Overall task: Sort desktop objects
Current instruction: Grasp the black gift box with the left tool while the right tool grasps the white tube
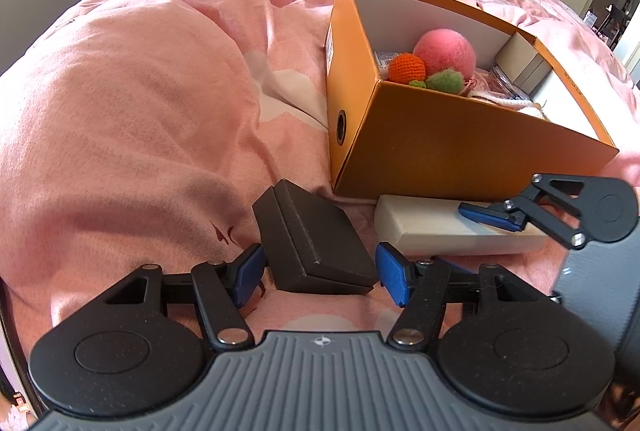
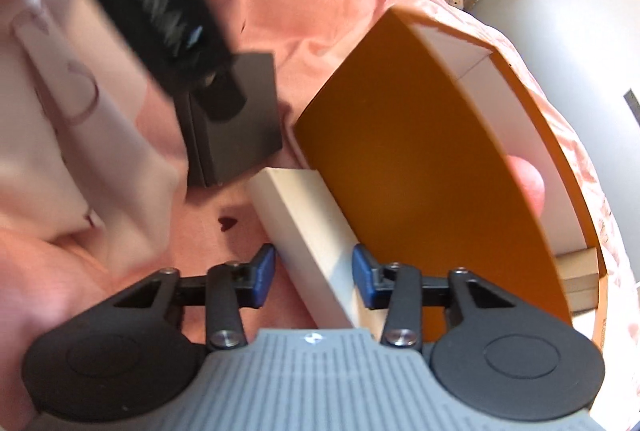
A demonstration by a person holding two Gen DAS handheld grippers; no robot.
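On the bed, beside the orange box (image 1: 460, 147), my left hand-held gripper (image 1: 320, 277) stands wide around the black case (image 1: 316, 243), pads apart from it, while my right hand-held gripper (image 2: 314, 277) straddles the white box (image 2: 308, 227), contact unclear.

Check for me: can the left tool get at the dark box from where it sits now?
Probably yes. The left tool stands open with the dark box already between its fingers, nothing lying over it. The white box lies to one side, clear of it.
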